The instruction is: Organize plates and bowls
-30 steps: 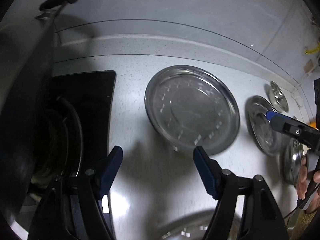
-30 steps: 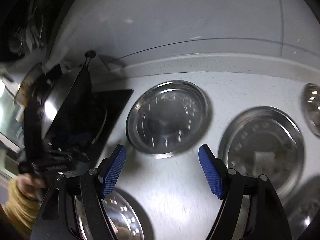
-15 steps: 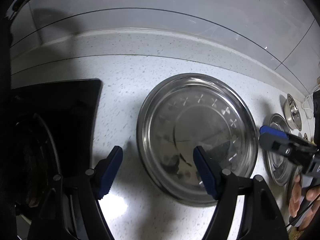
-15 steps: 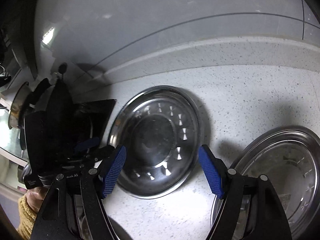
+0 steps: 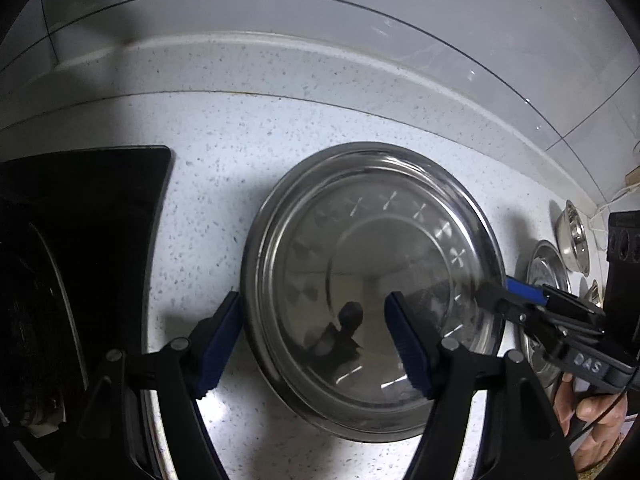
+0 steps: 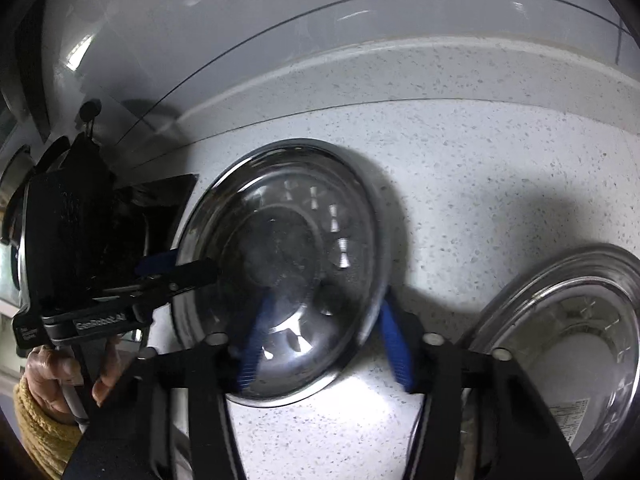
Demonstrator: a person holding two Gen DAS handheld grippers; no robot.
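The big shiny plate (image 5: 372, 288) lies flat on the white table (image 5: 224, 184), and both tools straddle its rim, the left tool (image 5: 314, 340) wide, the right tool (image 6: 324, 340) closing, so they should squeeze gently together and lift it level.

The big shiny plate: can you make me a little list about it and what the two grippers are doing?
plate: big steel plate, flat on the speckled counter
left gripper: straddles plate's left rim, jaws closing, not pressing yet
right gripper: straddles plate's right rim, jaws closing
neighbours: black stove one side, another steel plate the other
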